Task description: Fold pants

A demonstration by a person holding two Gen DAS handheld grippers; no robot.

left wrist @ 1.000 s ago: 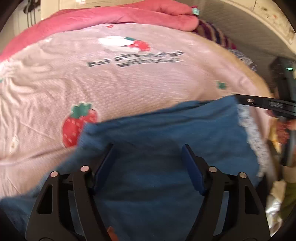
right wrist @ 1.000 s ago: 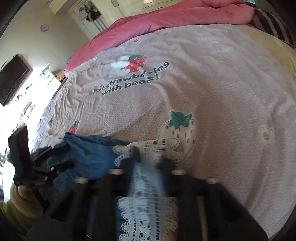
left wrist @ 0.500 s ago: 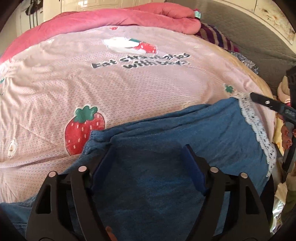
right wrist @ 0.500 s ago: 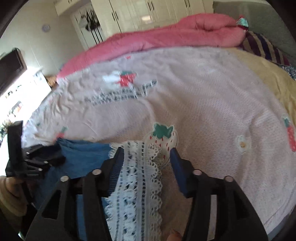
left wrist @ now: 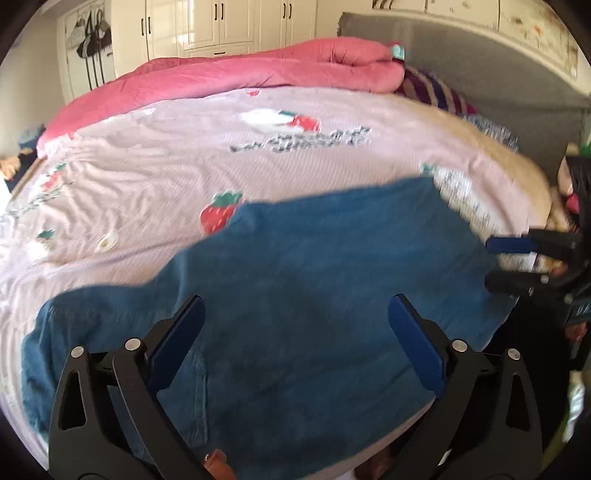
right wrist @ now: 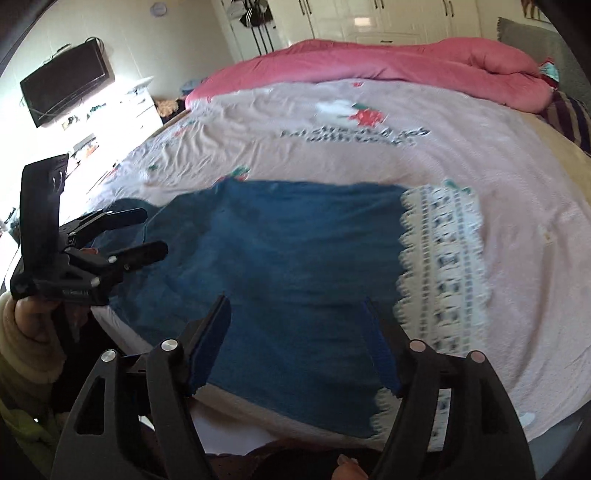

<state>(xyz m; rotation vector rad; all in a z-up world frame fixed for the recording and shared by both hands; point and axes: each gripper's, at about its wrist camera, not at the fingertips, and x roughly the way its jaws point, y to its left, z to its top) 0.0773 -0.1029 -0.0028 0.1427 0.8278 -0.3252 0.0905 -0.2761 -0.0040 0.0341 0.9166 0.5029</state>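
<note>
Blue pants (left wrist: 314,277) with a white lace hem (left wrist: 458,195) lie spread flat on the pink strawberry bedsheet (left wrist: 166,166), near the bed's front edge. My left gripper (left wrist: 295,325) hovers over the waist end, its jaws opening, wide apart and holding nothing. In the right wrist view the pants (right wrist: 288,258) stretch from left to the lace hem (right wrist: 443,258). My right gripper (right wrist: 295,332) hangs above the cloth beside the hem, its jaws opening and free of it. Each gripper shows in the other's view: the right gripper (left wrist: 491,264) at the right edge, the left gripper (right wrist: 155,232) at the left in a hand.
A rolled pink duvet (left wrist: 258,74) lies along the far side of the bed, with a striped pillow (left wrist: 432,88) and grey headboard (left wrist: 480,66) at the right. White wardrobes (left wrist: 221,22) stand behind. A wall television (right wrist: 62,81) and a bright dresser are at the left.
The right gripper let go of the lace hem and its jaws spread. The left jaws widened too. Both grippers drew back toward the bed's near edge, leaving the pants flat.
</note>
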